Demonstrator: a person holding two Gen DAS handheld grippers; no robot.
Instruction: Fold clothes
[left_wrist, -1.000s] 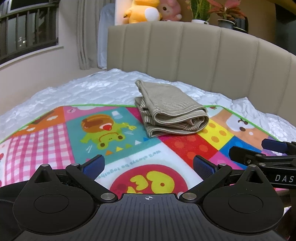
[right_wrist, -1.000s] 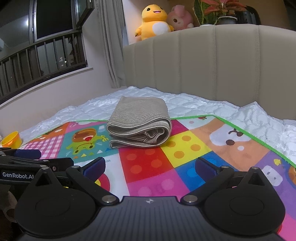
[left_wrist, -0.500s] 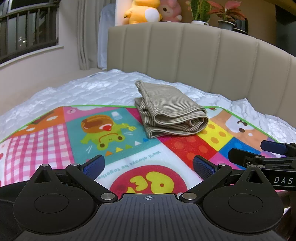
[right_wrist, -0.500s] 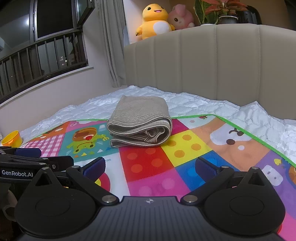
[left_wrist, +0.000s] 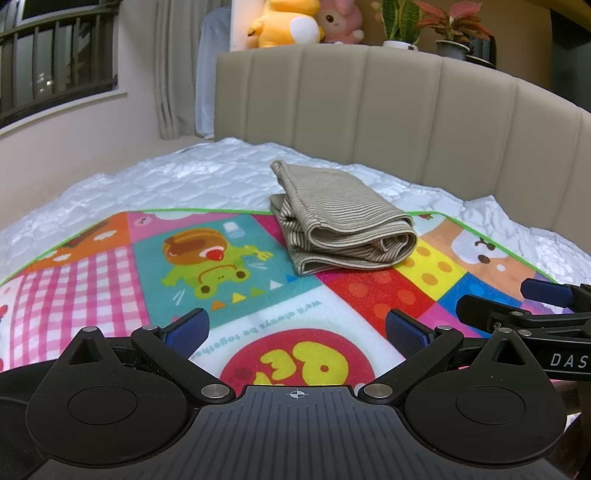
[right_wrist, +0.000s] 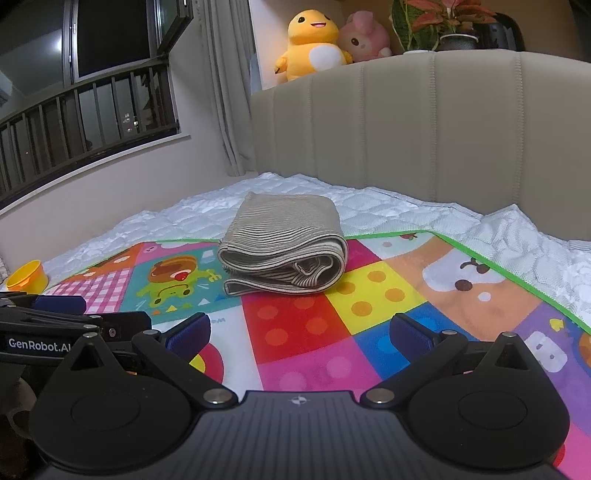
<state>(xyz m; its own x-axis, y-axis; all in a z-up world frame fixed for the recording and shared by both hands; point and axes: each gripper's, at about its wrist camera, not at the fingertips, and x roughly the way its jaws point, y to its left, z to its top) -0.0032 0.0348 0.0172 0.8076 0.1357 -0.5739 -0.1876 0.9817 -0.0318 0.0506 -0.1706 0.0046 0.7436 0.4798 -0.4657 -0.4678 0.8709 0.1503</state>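
Note:
A beige striped garment (left_wrist: 343, 221) (right_wrist: 284, 247) lies folded into a thick bundle at the far edge of a colourful play mat (left_wrist: 110, 288) (right_wrist: 295, 321). My left gripper (left_wrist: 295, 326) hovers open over the mat's near part, well short of the bundle, with nothing between its blue pads. In its own view my right gripper (right_wrist: 299, 330) is likewise open and empty, apart from the garment. Each gripper shows at the side of the other's view: the right one (left_wrist: 517, 310) and the left one (right_wrist: 66, 314).
The mat lies on a white quilted bed (left_wrist: 166, 181) with a beige padded headboard (left_wrist: 388, 110). Plush toys (right_wrist: 314, 40) and potted plants (left_wrist: 447, 37) stand on the ledge behind. A yellow cup (right_wrist: 27, 275) sits at the bed's left edge. A railed window (right_wrist: 85, 103) is on the left.
Both grippers have drawn back and lifted very slightly, so the folded garment sits a little lower in both views. Both stay open and the garment has not moved.

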